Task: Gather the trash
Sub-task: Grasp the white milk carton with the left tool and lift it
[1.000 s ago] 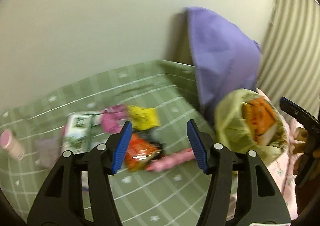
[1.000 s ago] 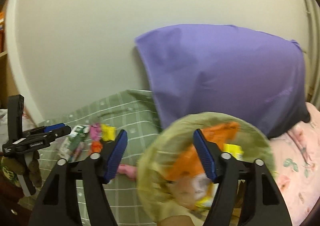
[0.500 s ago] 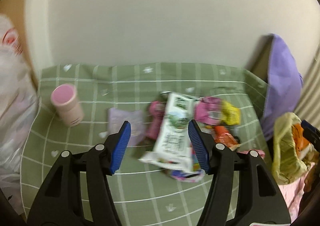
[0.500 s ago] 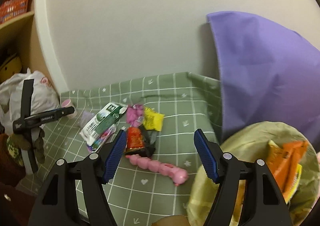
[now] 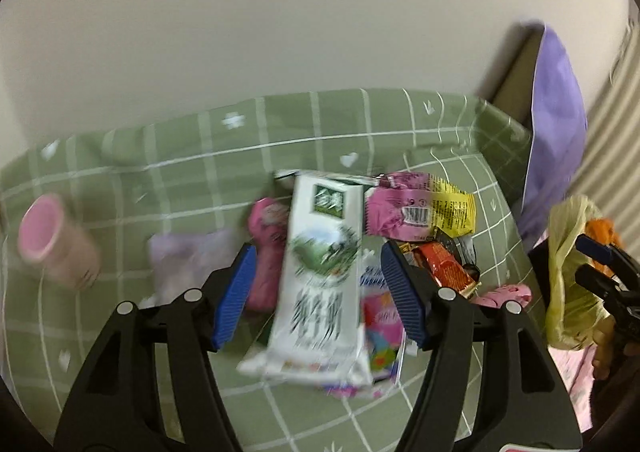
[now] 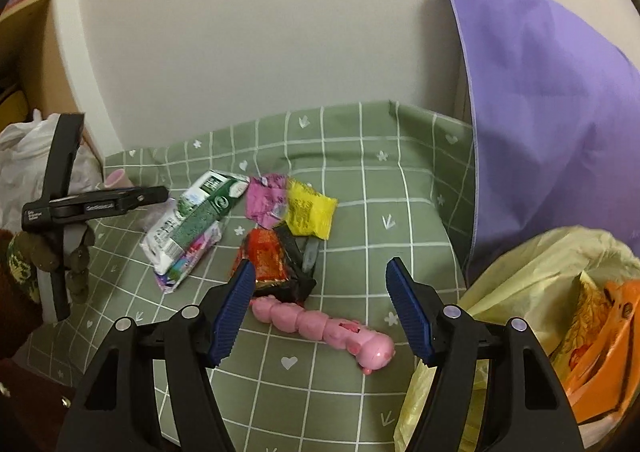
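across the frame centre: litter on green check

over the whole middle of both views spreads the green checked cloth (image 6: pixel 360 188). at the right edge of the right wrist view stands a purple pillow (image 6: pixel 548 124), with the yellow trash bag (image 6: pixel 520 276) at lower right, orange packets inside. at centre of the left wrist view the left gripper (image 5: pixel 316 292) is spread wide, its blue pads either side of the white-and-green carton (image 5: pixel 320 276), not touching it. low in its own view the right gripper (image 6: pixel 320 308) gapes wide above the pink caterpillar toy (image 6: pixel 324 326). centre, smaller: red wrapper (image 6: pixel 266 258), yellow wrapper (image 6: pixel 310 212), pink wrapper (image 6: pixel 266 202). far left, a pink cup (image 5: pixel 52 240).
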The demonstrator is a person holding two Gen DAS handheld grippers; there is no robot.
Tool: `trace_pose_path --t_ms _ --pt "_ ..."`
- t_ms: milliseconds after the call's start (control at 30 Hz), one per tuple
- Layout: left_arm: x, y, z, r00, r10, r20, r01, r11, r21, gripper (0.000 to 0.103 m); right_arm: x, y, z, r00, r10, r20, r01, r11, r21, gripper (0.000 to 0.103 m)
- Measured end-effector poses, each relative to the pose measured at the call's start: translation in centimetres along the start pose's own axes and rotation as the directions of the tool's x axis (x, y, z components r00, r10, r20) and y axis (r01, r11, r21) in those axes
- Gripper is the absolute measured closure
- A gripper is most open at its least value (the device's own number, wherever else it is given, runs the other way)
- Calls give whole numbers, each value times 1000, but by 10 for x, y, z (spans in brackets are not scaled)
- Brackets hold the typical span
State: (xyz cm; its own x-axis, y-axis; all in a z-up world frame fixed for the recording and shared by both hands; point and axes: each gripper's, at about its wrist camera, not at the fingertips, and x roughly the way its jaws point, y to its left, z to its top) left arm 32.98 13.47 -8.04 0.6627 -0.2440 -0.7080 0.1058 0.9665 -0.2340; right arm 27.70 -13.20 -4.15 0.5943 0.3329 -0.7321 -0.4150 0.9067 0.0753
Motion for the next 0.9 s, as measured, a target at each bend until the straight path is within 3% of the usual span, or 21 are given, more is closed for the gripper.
trace_pose_path --t_ms 200,300,400,500,633,700,800,900 --pt "61 -16 23 987 109 -117 -100 992 75 42 9 -5 -6 999 -13 -43 13 1000 10 39" --pt "82 -19 31 978 121 -170 -109 991 80 42 14 -9 -11 998 -16 -64 18 1000 24 39" --pt "85 -17 34 972 114 -204 -105 993 55 49 18 -11 -12 997 -12 -74 14 1000 26 39" --pt "51 -13 30 987 84 -135 -81 996 25 49 21 -8 -9 998 -2 -64 3 1000 11 39" --pt "-20 6 7 999 49 14 -47 995 -91 49 38 6 1 997 40 -63 -41 999 -8 39" --pt "-53 16 -7 993 82 90 -69 988 -140 49 47 19 7 996 69 -63 -72 997 -38 39" --pt "-94 37 -27 969 169 178 -125 964 -236 49 63 49 19 992 117 -56 -122 987 -108 39" --pt "-114 51 -43 956 231 180 -170 938 -302 50 81 83 31 979 202 -44 -206 965 -160 39"
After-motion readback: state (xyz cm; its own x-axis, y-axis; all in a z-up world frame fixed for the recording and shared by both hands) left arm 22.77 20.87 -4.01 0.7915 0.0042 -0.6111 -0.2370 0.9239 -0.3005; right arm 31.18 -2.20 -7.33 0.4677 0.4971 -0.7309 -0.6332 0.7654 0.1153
